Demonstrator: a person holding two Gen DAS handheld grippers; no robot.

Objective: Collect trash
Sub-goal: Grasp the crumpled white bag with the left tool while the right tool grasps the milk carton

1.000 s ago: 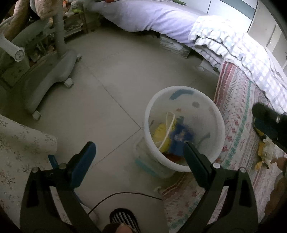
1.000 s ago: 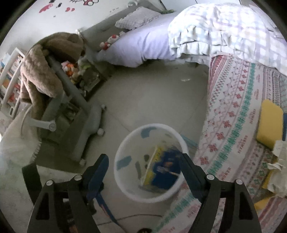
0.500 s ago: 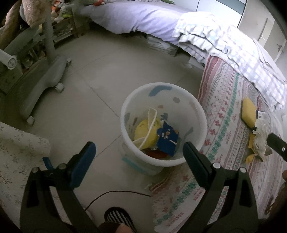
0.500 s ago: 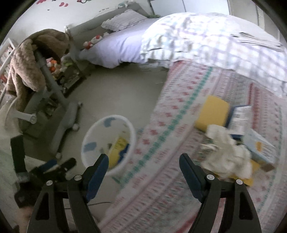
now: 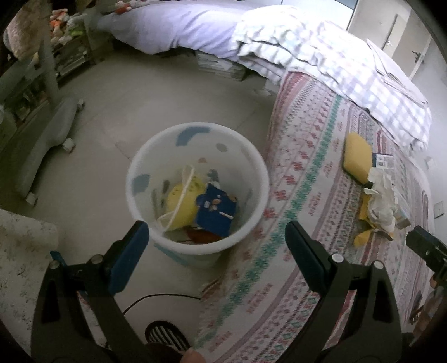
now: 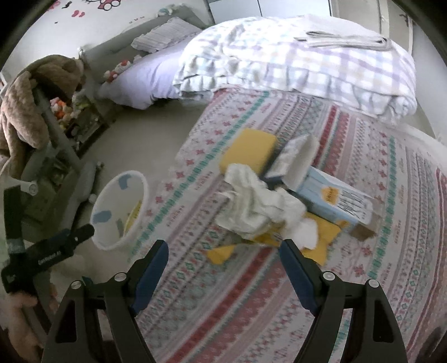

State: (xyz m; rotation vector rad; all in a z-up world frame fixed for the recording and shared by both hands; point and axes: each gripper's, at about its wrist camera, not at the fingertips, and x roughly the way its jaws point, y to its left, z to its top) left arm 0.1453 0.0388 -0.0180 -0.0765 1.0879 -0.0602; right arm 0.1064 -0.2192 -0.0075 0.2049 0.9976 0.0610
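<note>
Trash (image 6: 259,206) on patterned bedspread (image 6: 279,307), bedroom

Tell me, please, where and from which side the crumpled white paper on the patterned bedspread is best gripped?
Probably by its raised, bunched near edge, coming down from above and the front. The crumpled white paper is piled loosely over yellow scraps and beside the light blue box, so its high folds are what the open right gripper can pinch without catching either.

I see: pale grey tiled floor (image 5: 156,92); lavender-sheeted bed (image 5: 178,25) with checked ruffled quilt (image 6: 293,53); grey wheeled chair base (image 5: 44,145); white wall with pink stickers (image 6: 92,4).
</note>
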